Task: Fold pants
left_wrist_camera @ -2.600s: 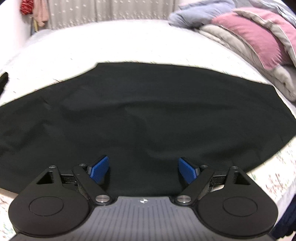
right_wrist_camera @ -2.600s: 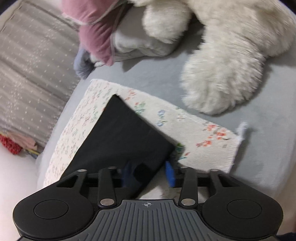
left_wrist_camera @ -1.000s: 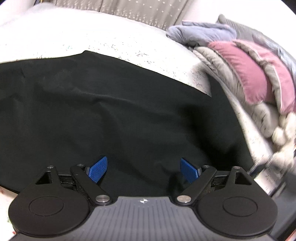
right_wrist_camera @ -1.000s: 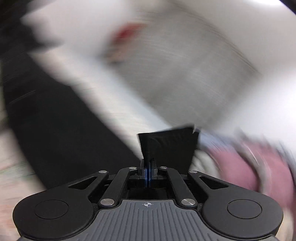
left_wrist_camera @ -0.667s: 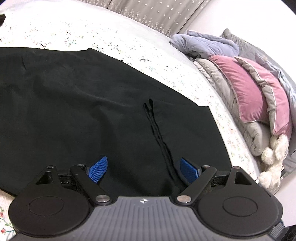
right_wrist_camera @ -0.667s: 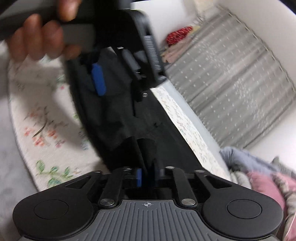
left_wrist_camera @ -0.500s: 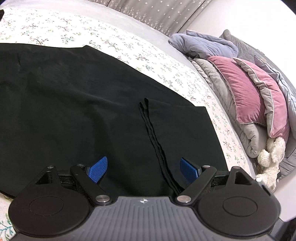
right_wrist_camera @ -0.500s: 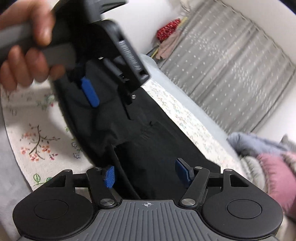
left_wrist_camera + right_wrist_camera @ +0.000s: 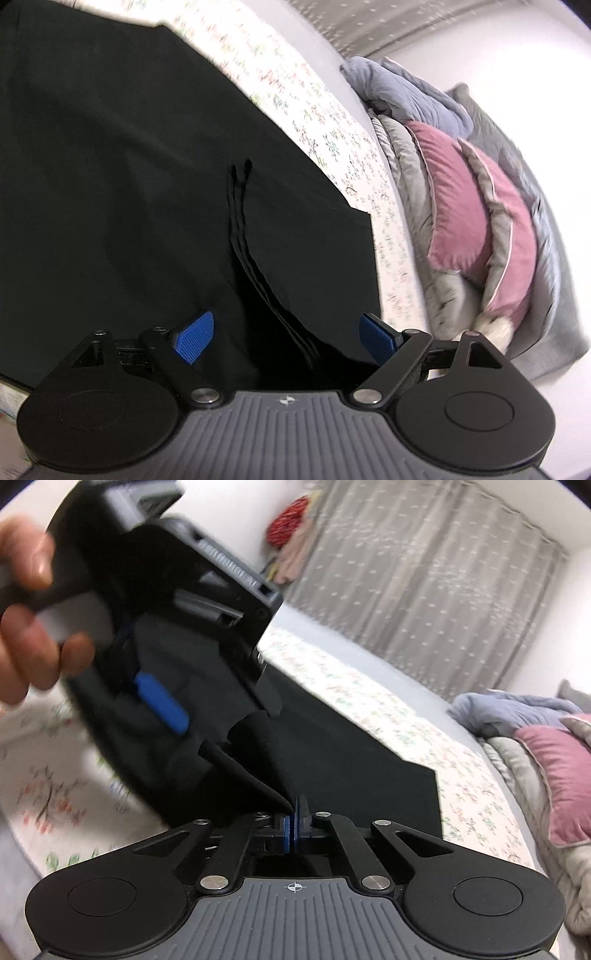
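Floral bedsheet [image 9: 334, 122] under black pants [image 9: 110, 177], folded end lying over the middle; grey curtain [image 9: 424, 576] behind, pink pillow [image 9: 461, 214] among heaped bedding. Left gripper [image 9: 286, 338] wide open above the cloth, holding nothing. Right gripper [image 9: 294, 830] just closed, pinching a pants edge.

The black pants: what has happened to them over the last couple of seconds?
The right gripper carried one end of the pants over onto the rest and let go. Its jaws have just closed again, seemingly pinching the folded edge. The left gripper stayed open above the cloth, and the pillows kept their place.
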{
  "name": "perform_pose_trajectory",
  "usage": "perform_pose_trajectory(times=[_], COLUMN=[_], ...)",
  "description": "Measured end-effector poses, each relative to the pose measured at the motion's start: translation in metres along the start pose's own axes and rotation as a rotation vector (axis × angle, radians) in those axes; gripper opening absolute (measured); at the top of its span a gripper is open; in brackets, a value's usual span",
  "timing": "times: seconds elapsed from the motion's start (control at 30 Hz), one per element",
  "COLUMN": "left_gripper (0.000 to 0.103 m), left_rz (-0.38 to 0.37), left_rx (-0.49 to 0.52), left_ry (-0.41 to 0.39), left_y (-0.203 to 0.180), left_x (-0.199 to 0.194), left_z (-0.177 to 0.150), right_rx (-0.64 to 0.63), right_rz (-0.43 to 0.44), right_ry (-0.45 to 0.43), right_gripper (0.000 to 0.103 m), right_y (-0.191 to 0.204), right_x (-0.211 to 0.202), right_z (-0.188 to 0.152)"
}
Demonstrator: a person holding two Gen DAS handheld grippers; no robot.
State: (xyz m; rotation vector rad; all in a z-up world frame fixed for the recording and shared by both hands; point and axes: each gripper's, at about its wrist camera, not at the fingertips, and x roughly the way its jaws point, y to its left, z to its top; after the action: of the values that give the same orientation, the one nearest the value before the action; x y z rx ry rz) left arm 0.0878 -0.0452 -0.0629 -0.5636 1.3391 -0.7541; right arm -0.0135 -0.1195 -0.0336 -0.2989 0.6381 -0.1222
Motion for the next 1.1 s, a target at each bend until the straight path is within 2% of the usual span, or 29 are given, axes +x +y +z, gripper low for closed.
perform_pose_trajectory(times=[0.1,0.27,0.3,0.37,0.4,0.43,0.47,0.63,0.77,0.87,1.0,1.1], left_gripper=[0.096,0.091,0.084,0.063,0.036,0.017,0.017,0.015,0.015,0.015,0.015,0.014], left_rz=[-0.028,0.022,0.029,0.057,0.104,0.15,0.174,0.203,0.211,0.235,0.264,0.321], left_rx=[-0.026,0.02,0.017,0.039,0.084,0.13,0.171,0.305,0.337,0.402,0.453,0.492], left_ry=[0.02,-0.003,-0.014,-0.022,-0.015,-0.008,-0.008,-0.068,-0.104,-0.136,-0.185,-0.21], left_y=[-0.006,-0.018,-0.017,-0.017,-0.021,-0.024,-0.027,-0.041,-0.038,-0.041,-0.039,-0.032], left_x=[0.007,0.018,0.019,0.022,0.024,0.026,0.026,0.014,-0.001,-0.012,-0.03,-0.039], left_z=[-0.001,0.002,0.004,0.008,0.011,0.014,0.016,0.029,0.042,0.047,0.059,0.065], right_rx=[0.014,-0.021,-0.042,-0.086,-0.101,-0.108,-0.111,-0.091,-0.062,-0.046,0.017,0.025], right_rz=[-0.02,-0.016,-0.018,-0.028,-0.031,-0.032,-0.032,-0.03,-0.033,-0.047,-0.019,0.001], right_ry=[-0.031,-0.057,-0.06,-0.067,-0.068,-0.068,-0.066,-0.067,-0.101,-0.131,-0.141,-0.142], right_gripper=[0.0,0.0,0.0,0.0,0.0,0.0,0.0,0.0,0.0,0.0,0.0,0.0], right_y=[0.001,0.011,0.015,0.023,0.025,0.026,0.027,0.035,0.04,0.048,0.056,0.071], right_x=[-0.007,-0.007,-0.008,-0.01,-0.009,-0.008,-0.007,-0.003,0.0,0.003,0.016,0.027], right_z=[0.003,0.009,0.009,0.006,0.004,0.003,0.003,0.009,0.023,0.037,0.059,0.072])
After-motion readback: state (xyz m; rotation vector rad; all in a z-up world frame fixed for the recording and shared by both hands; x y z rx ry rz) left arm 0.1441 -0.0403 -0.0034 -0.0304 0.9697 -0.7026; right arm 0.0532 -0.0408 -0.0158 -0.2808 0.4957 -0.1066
